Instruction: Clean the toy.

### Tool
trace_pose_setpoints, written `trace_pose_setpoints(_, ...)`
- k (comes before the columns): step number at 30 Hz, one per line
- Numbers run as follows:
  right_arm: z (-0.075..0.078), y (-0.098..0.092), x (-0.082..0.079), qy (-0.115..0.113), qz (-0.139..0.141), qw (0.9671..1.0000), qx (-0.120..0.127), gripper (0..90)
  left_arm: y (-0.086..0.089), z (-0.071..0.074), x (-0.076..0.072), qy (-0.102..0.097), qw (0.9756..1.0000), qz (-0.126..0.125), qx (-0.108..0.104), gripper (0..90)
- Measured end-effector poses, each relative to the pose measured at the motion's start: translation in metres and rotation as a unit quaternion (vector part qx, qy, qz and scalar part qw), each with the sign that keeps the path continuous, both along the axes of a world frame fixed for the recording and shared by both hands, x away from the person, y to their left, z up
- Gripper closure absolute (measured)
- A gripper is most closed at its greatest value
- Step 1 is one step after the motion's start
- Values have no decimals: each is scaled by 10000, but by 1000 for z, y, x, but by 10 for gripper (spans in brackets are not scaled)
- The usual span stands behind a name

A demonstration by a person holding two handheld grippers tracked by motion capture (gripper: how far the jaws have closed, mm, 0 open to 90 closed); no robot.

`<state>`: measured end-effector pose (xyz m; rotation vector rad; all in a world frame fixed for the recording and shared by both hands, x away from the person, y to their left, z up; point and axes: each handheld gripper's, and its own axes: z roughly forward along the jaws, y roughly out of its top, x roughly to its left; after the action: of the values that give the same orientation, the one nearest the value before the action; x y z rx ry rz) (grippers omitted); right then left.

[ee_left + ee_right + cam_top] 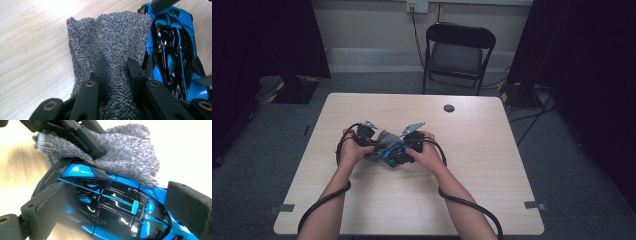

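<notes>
- High view: hands cover most of the toy car point(393, 154) and cloth point(387, 136), mid-table point(472, 150); jaws hard to read there.
- Left gripper point(117, 62): jaws clamped on bunched grey cloth, just beside the car's roof.
- Right gripper point(120, 202): pads point(46, 203) pressed against both sides of the blue-black car.
- Right gripper view adds: cloth draped over the car's far end.

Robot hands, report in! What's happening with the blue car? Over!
Left gripper shut on grey cloth. Right gripper clamps blue toy car. Cloth against car. Nothing blocking.
</notes>
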<state>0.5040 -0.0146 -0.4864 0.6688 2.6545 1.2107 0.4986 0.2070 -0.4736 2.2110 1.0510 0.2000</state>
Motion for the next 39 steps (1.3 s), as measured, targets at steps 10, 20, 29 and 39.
trace_pose_setpoints(10, 0, -1, 1, -12, -8, 10000, -5, 29, 12, -1, -14, 24, 10000, 49, -75, 738)
trace_pose_setpoints(20, 0, -1, 1, -10, -10, 10000, -9, 29, 23, -1, -29, -29, 10000, 80, -38, 738)
trace_pose_setpoints(29, 0, -2, 1, -24, -18, 10000, 18, 29, 33, 0, -45, -93, 9999, 71, -26, 737)
trace_pose_setpoints(39, 0, -2, 1, -34, -16, 10000, 14, 29, 49, 4, -61, -240, 9994, 227, -130, 737)
